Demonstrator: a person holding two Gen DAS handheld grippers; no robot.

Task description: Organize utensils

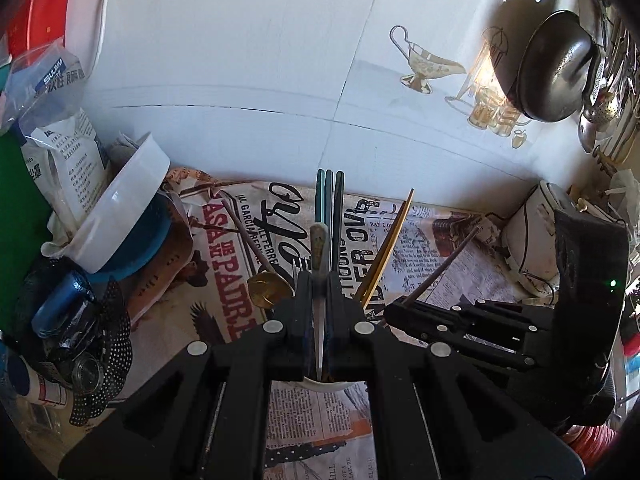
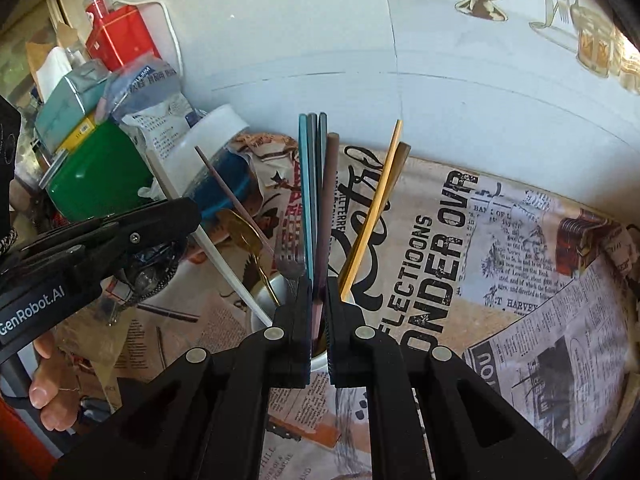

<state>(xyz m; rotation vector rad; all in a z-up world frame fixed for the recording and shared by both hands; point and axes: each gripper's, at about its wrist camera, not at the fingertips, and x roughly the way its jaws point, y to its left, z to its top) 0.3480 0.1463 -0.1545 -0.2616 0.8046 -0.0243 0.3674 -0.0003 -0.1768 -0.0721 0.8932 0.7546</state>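
A white utensil cup (image 2: 320,362) stands on the newspaper-print cloth (image 2: 500,280), just under both grippers. It holds teal chopsticks (image 2: 306,200), yellow chopsticks (image 2: 372,216), a gold spoon (image 2: 244,236) and a fork (image 2: 289,250). My left gripper (image 1: 319,280) is shut on a pale white-handled utensil (image 1: 320,246) that stands in the cup (image 1: 326,385). My right gripper (image 2: 319,284) is shut on a brown chopstick (image 2: 329,208) above the cup. The right gripper also shows in the left wrist view (image 1: 394,306), close on the right.
A white tiled wall (image 1: 260,60) rises behind the cloth. At the left lie a tipped white tub (image 1: 120,208), bags, a green box (image 2: 96,176) and a red tin (image 2: 120,36). A black pan (image 1: 556,68) and ladles hang at the right. A white appliance (image 1: 532,240) sits at the back right.
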